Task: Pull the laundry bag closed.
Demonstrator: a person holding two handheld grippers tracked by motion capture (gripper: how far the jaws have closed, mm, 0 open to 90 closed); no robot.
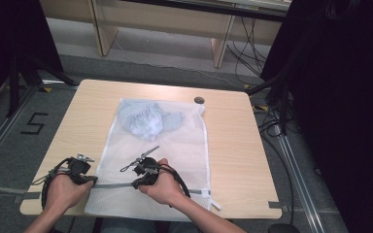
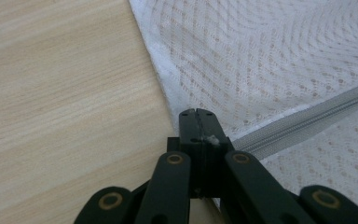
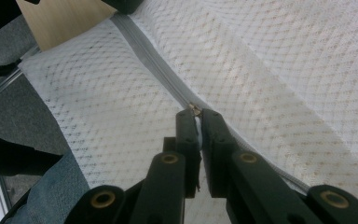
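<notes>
A white mesh laundry bag point(image 1: 175, 145) lies flat on the wooden table point(image 1: 233, 145), with a pale blue garment point(image 1: 145, 121) inside at its far end. A grey zipper point(image 1: 114, 185) runs across the bag's near end. My left gripper point(image 1: 91, 180) is shut on the bag's left edge, where the zipper point(image 2: 307, 123) ends; its jaws point(image 2: 196, 114) pinch a bit of white fabric. My right gripper point(image 1: 137, 184) sits on the zipper further right. In the right gripper view it point(image 3: 196, 114) is shut on the small metal zipper pull point(image 3: 193, 108), with the closed zipper point(image 3: 154, 60) stretching away.
A small dark round object point(image 1: 199, 100) lies on the table beyond the bag's far right corner. The bag's near end hangs over the table's front edge above the person's lap point(image 3: 51, 196). Cables point(image 1: 272, 121) and black stands surround the table.
</notes>
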